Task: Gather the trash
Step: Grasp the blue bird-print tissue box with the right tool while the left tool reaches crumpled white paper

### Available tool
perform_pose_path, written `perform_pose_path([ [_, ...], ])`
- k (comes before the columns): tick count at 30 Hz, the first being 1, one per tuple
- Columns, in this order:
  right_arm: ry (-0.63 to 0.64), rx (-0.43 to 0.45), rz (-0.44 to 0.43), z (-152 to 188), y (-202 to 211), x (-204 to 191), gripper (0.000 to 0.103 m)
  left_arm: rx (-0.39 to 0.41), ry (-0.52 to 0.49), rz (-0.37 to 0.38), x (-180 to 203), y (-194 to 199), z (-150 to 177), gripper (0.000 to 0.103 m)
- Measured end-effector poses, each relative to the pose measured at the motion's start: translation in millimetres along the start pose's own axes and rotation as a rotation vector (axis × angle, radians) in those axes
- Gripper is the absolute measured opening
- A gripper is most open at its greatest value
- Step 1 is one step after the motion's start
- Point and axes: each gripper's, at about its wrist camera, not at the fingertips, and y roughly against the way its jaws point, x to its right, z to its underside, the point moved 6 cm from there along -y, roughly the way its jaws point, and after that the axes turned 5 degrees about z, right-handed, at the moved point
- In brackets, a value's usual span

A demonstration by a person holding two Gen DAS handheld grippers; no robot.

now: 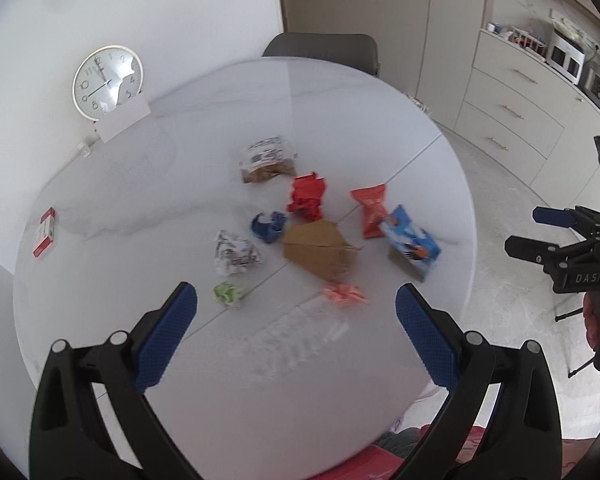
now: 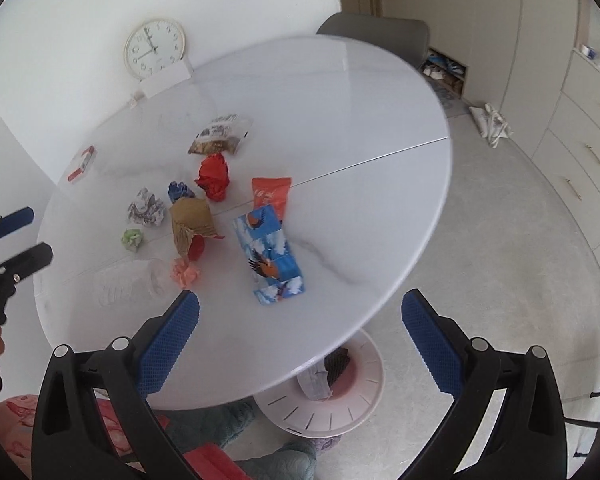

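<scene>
White and glossy, the round surface (image 2: 340,112) carries all the trash in one loose group near its middle. The blue carton (image 2: 270,256) with a bird print is the longest piece; in the right wrist view its long axis runs from the far side toward the near edge, a little slanted, and its near end flap is folded open. Just beyond it lies an orange snack packet (image 2: 271,196), also lengthwise toward the camera. The brown cardboard piece (image 2: 191,222) is torn and lies flat, and it touches a crumpled blue paper (image 2: 180,191). A red crumpled paper (image 2: 214,176) stands behind these, and a clear bag with brown content (image 2: 220,136) lies furthest away. Beside them are a printed white paper ball (image 2: 146,212), a small green ball (image 2: 133,239) and a pink ball (image 2: 186,274). A clear plastic bottle (image 2: 130,284) lies on its side, its length along the near edge.

The left gripper (image 1: 296,320) hangs above the surface with its blue pads far apart and nothing between them. The right gripper (image 2: 300,326) is also wide apart and empty, over the near rim.
</scene>
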Motion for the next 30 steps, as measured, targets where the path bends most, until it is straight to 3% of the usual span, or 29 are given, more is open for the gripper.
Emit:
perform_pose_path([
  [6, 0.117, -0.092, 0.043, -4.2, -73.9, -25.1, 0.100, -0.076, 0.077, 0.023, -50.4, -37.7, 1.9, 0.096],
  [11, 0.154, -0.126, 0.064, -7.0, -109.4, -34.4, 0.099, -0.134, 0.141, 0.050, -81.0, -78.3, -3.5, 0.095],
  [16, 0.139, -0.185, 0.082, -5.4, -127.5, -31.7, 0.063, -0.186, 0.120, 0.058, -91.0, -125.9, -11.9, 0.096],
  [19, 0.092, -0.195, 0.062, -5.1, -125.2, -29.7, 0.054, -0.223, 0.078, 0.051, -91.1, -154.0, -13.3, 0.095],
  [22, 0.071, -0.195, 0.070, -4.1, -119.9, -28.1, 0.054, -0.253, 0.051, 0.062, -89.9, -174.7, -11.6, 0.088],
  [27, -0.029, -0.175, 0.048, -4.3, -105.2, -20.8, 0.054, -0.290, 0.055, 0.024, -99.2, -197.6, -5.5, 0.054],
  [30, -0.102, -0.150, 0.026, -1.6, -88.1, -11.6, 0.054, -0.275, 0.080, 0.043, -103.9, -197.3, -4.8, 0.049],
])
